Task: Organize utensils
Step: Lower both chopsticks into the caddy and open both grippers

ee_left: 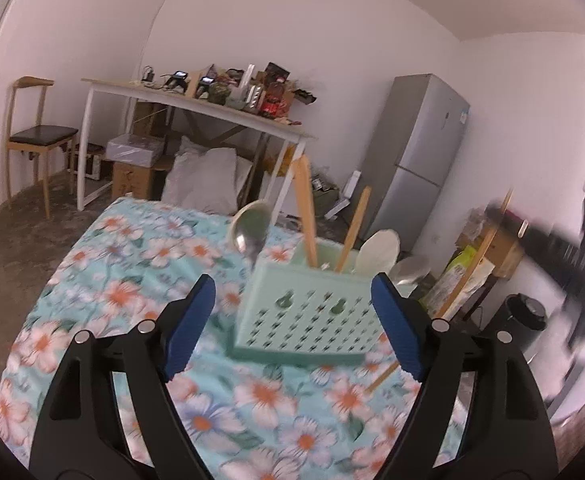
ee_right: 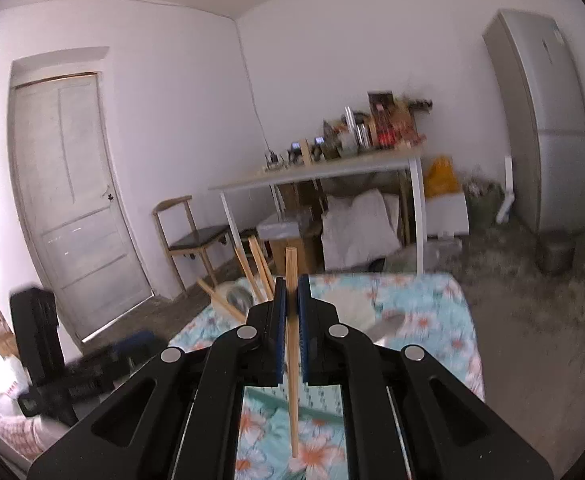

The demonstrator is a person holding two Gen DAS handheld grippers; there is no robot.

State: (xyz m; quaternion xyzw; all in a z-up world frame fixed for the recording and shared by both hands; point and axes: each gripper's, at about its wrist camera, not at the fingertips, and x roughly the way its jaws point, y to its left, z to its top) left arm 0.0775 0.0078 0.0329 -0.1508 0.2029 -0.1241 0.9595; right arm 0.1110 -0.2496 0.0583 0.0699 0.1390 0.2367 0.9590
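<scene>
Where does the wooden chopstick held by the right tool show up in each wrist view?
Left wrist view: the chopstick slants blurred at the right, beside the green holder.
Right wrist view: upright at centre, clamped in the right tool.
Shared landmark: the grey fridge, in the right wrist view at.

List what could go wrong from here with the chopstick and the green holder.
1. The right gripper pinches one chopstick at mid-length, so it may pivot or slip before it goes in.
2. The utensil holder is crowded with spoons and leaning wooden sticks; the chopstick may snag on them.
3. The left gripper stands open around the holder without touching, so a push could tip it on the soft floral cloth.
</scene>
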